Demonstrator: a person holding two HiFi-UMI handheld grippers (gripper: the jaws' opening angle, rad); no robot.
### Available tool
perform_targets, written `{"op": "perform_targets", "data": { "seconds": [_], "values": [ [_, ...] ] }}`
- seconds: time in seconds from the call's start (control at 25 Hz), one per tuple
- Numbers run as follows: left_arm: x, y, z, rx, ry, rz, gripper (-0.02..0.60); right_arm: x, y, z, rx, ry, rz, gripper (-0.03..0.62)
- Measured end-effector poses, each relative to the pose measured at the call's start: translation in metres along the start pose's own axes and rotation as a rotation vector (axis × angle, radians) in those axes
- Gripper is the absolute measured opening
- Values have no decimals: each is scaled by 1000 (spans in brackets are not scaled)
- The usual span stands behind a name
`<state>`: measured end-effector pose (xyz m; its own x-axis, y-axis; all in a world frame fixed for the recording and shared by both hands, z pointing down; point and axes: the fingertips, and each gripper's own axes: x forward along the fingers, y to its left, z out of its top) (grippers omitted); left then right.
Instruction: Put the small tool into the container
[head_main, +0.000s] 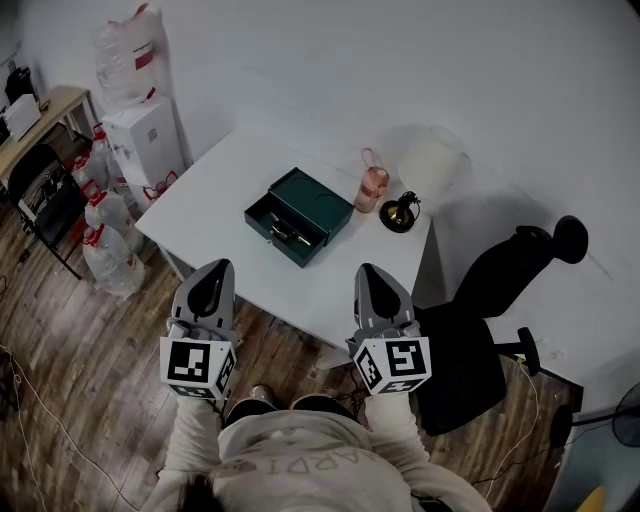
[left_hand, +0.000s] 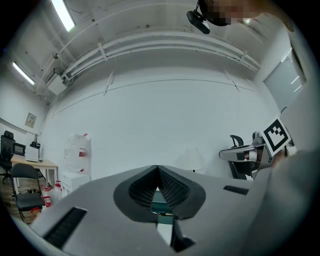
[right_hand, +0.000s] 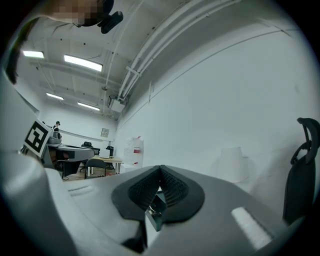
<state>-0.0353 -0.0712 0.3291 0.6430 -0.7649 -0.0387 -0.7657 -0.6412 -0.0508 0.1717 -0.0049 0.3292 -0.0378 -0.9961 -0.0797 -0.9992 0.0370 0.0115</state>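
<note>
An open dark green box lies in the middle of the white table. A small shiny metal item rests in its near half; I cannot tell what it is. My left gripper and right gripper hover side by side short of the table's near edge, both pointing level at the box. Both are shut with nothing between the pads. In the left gripper view the left gripper has its tips together, with the green box showing below them. The right gripper view shows the right gripper closed the same way.
A pink bottle and a lamp with a white shade stand at the table's far right corner. A black office chair sits right of the table. Water jugs and a white dispenser crowd the left side.
</note>
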Motion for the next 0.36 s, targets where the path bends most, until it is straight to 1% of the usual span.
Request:
{"op": "perform_targets", "data": {
  "seconds": [0.36],
  "values": [
    [-2,5,1,1,-3,1,4,4,6,3,-7,-6,2,11]
  ]
}}
